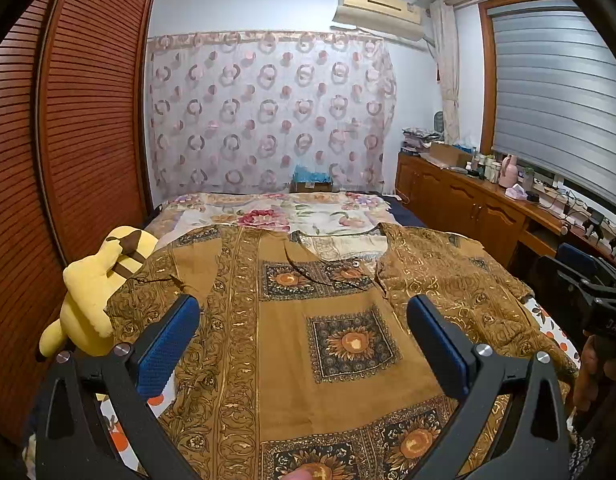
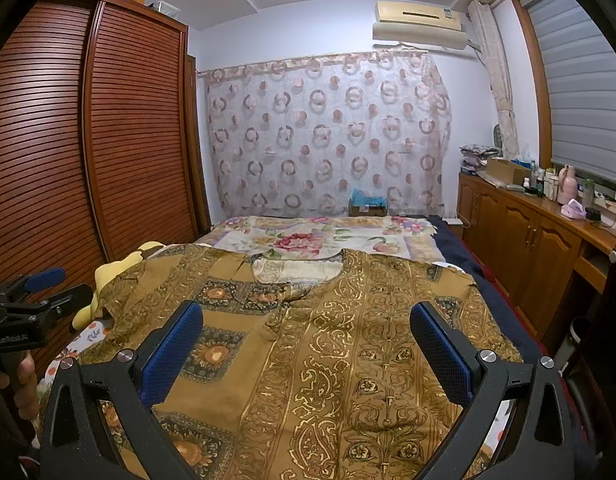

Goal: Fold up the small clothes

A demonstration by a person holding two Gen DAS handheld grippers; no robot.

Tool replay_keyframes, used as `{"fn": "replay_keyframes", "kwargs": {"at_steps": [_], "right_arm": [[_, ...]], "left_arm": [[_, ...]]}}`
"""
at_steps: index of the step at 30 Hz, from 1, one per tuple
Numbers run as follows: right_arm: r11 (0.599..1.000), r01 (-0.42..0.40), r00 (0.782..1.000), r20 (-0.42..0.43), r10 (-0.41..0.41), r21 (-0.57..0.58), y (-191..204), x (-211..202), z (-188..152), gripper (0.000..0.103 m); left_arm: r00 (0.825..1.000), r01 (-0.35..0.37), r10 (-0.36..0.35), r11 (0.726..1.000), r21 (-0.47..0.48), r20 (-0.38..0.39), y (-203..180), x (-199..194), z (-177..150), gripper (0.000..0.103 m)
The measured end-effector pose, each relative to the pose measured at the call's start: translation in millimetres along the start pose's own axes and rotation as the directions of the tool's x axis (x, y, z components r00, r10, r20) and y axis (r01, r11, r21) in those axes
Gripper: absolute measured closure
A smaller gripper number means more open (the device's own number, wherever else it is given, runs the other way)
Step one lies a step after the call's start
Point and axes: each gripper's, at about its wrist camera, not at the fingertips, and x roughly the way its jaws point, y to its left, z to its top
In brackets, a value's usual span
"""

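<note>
A brown and gold patterned short-sleeved shirt (image 1: 332, 320) lies spread flat on the bed, neckline away from me; it also shows in the right wrist view (image 2: 348, 344). My left gripper (image 1: 303, 312) is open and empty, hovering over the shirt's left half. My right gripper (image 2: 305, 320) is open and empty, hovering over the shirt's right half. The right gripper also shows at the right edge of the left wrist view (image 1: 588, 288), and the left gripper at the left edge of the right wrist view (image 2: 35, 292).
A yellow plush toy (image 1: 95, 292) lies at the shirt's left sleeve. The floral bedspread (image 1: 267, 212) stretches beyond the collar. A slatted wooden wardrobe (image 1: 67, 128) stands left. A wooden cabinet (image 1: 468, 200) with bottles and boxes runs along the right.
</note>
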Motion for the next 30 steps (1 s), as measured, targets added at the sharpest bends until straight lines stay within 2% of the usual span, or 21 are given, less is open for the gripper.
{"fn": "replay_keyframes", "kwargs": {"at_steps": [30], "right_arm": [[1.000, 0.001, 1.000, 0.004, -0.001, 0.003, -1.9, -1.7, 0.3, 0.000]], "left_arm": [[1.000, -0.009, 0.009, 1.000, 0.008, 0.008, -2.3, -3.4, 1.1, 0.000]]}}
